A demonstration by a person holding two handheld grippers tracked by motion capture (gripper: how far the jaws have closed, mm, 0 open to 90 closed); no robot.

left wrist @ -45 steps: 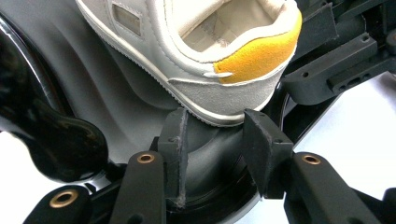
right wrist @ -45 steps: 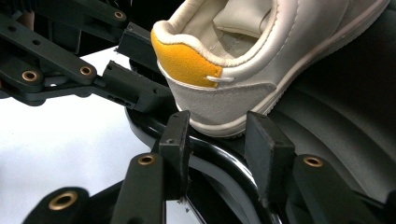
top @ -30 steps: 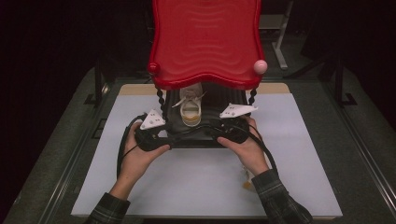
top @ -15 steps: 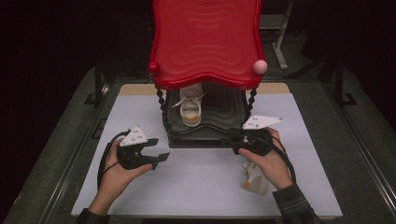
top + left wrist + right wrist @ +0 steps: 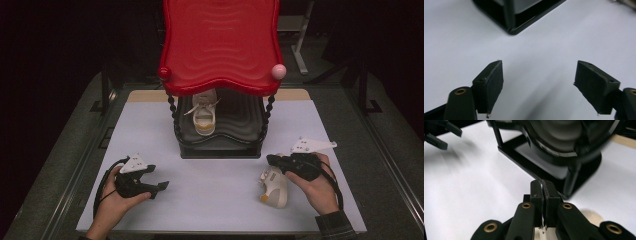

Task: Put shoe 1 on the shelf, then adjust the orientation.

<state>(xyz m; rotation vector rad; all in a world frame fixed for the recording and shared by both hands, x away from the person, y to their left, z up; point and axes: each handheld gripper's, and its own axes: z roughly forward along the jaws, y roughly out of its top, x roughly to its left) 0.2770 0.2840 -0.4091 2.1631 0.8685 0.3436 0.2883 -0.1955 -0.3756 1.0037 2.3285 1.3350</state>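
Both grippers withdrawn from rack [image 5: 220,147]; shoe [image 5: 275,186] under right gripper [image 5: 272,160]

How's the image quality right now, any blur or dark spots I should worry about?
High view: sharp on the lit white mat, surroundings nearly black, the red shelf shading the shoe beneath. Left gripper view: left gripper crisp, rack base soft. Right gripper view: rack blurred, right gripper sharp.

The right hand-held gripper [image 5: 274,160] hovered over the counter [image 5: 215,192], with a white shoe [image 5: 275,186] lying just below it. The left hand-held gripper [image 5: 159,187] sat well apart. Beyond both, a second shoe [image 5: 204,116] rested under the red shelf [image 5: 220,45].
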